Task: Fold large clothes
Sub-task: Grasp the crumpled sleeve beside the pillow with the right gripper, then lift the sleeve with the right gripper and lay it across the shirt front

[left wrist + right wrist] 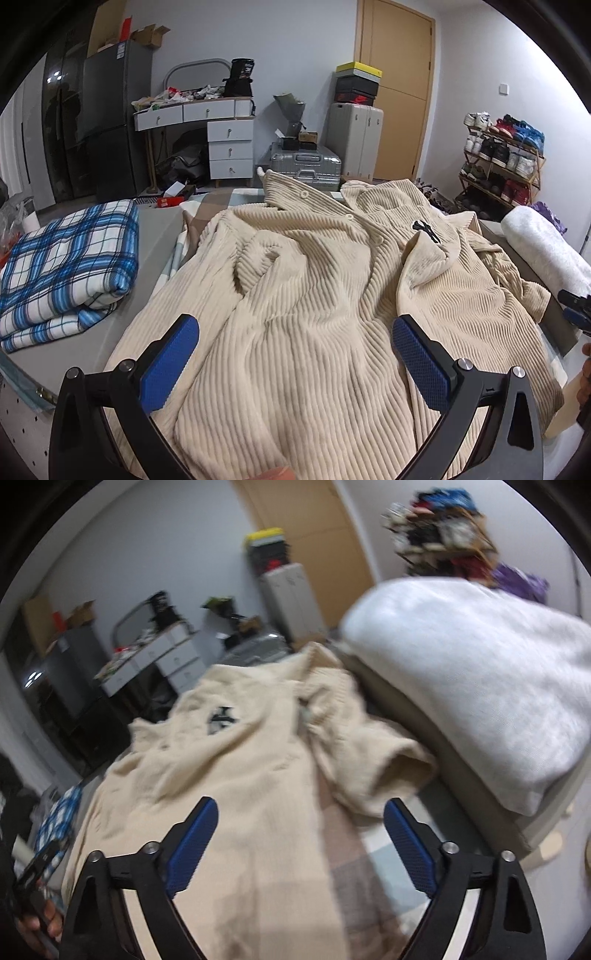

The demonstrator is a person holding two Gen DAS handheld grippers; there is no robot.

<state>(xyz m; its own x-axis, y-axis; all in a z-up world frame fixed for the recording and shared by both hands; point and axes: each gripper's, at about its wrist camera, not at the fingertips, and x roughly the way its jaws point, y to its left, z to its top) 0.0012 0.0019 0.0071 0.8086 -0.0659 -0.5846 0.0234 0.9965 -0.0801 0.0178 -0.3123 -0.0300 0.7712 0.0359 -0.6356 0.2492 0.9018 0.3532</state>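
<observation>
A cream jacket (314,280) of thick ribbed corduroy lies rumpled across the middle of the bed (159,236), its collar end toward the far edge and its hem nearest the cameras. The cloth runs in fine parallel cords, heaped in soft folds, with small pale buttons along the placket and a black embroidered emblem (424,230) on the chest. A short cuffed sleeve (391,771) with an open round mouth sprawls off to one side, its end lying on the checked sheet.

The left gripper (295,363) hangs over the hem with its 2 blue, dimpled fingers (170,365) spread wide, nothing pinched between them. The right gripper (301,843) is likewise spread wide over the jacket's side edge, fingers (192,849) clear of the fabric.

The bed is grey with a pale checked sheet under the jacket. A folded blue-and-white plaid quilt (70,266) sits at one side, a rolled white fleecy blanket (480,686) at the other.

The left wrist view is sharp and shows the room: a white drawer unit (229,144) with a cluttered top, a ribbed silver suitcase (306,164), a pale upright suitcase (354,140) stacked with shoe boxes, a wooden door (399,74) and a shoe rack (498,155). The right wrist view is smeared with blur, but it alone shows the sleeve mouth plainly and the blanket's bulk close up, and a hand (40,926) at its lower left edge.
</observation>
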